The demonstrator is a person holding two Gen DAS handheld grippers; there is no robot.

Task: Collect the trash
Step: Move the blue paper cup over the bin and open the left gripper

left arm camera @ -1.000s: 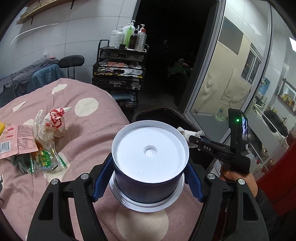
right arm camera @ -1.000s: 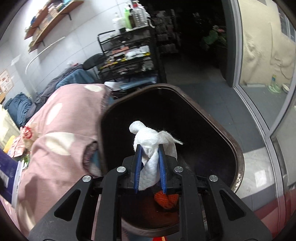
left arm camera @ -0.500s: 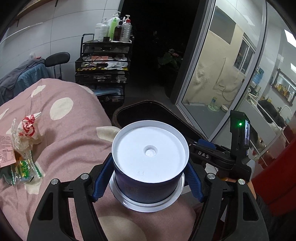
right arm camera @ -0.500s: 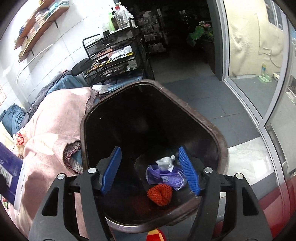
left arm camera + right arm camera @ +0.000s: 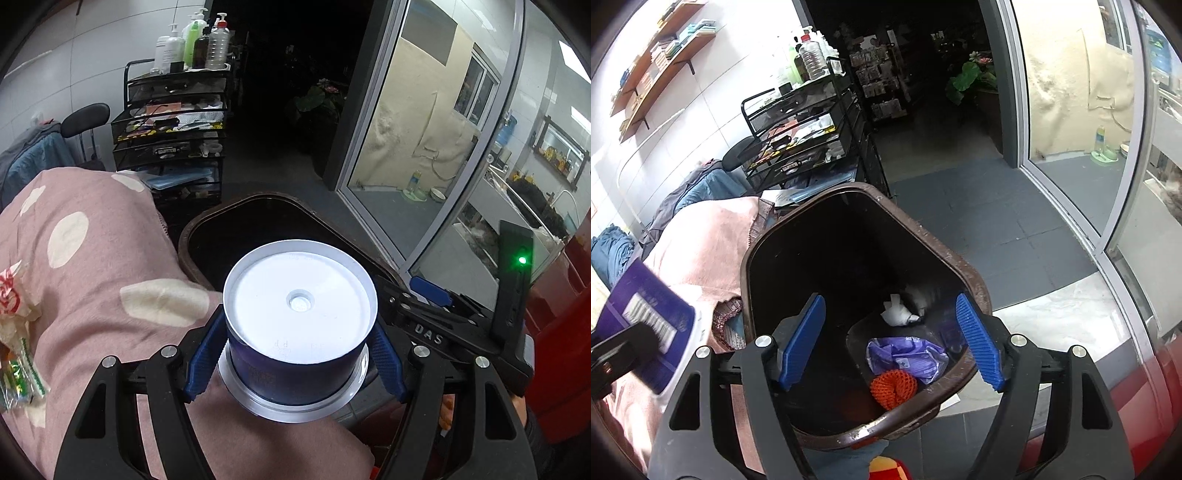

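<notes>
Left gripper clamps upside-down dark-blue plastic tub just short of brown plastic bin, right gripper, jaws just opening, wide and empty above it, crumpled white tissue inside.

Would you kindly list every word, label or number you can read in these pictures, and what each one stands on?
"DAS": on the right gripper, in the left wrist view.
"PP": embossed on the white underside of the tub held in the left gripper, faint.
Barcode label on the tub's purple side: digits too blurred to read.
Purple bag in the bin: small mark, unreadable.
Bottles on the cart: labels too small.
</notes>
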